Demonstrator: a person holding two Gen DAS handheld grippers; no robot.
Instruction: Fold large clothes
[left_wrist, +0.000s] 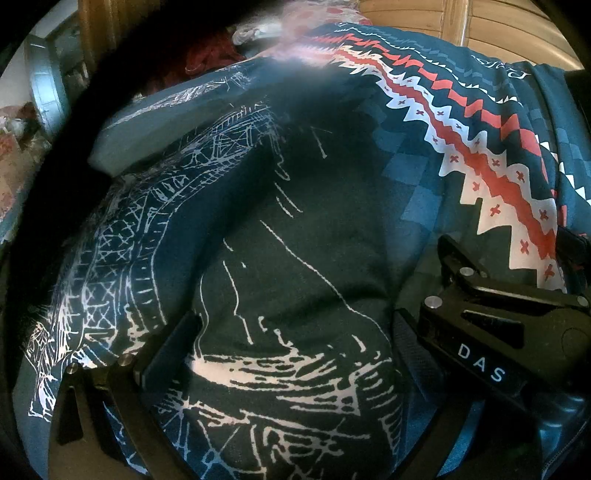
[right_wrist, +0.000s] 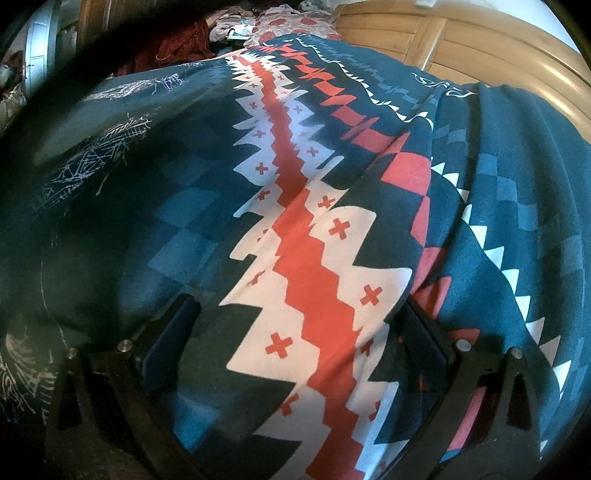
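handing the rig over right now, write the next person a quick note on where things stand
Left tongs: open, low over the garment, fingers either side of the white line print; nothing gripped.
Right tongs: open, low over the red and white zigzag band; nothing gripped. They sit close to the left tongs' right side.
Garment: dark blue, spread across the surface, with a fold ridge right of the band. Loose clothes heaped beyond it, wooden furniture behind.
Done: how many folds are made cannot be told.
Left: pick an edge, fold, flatten.
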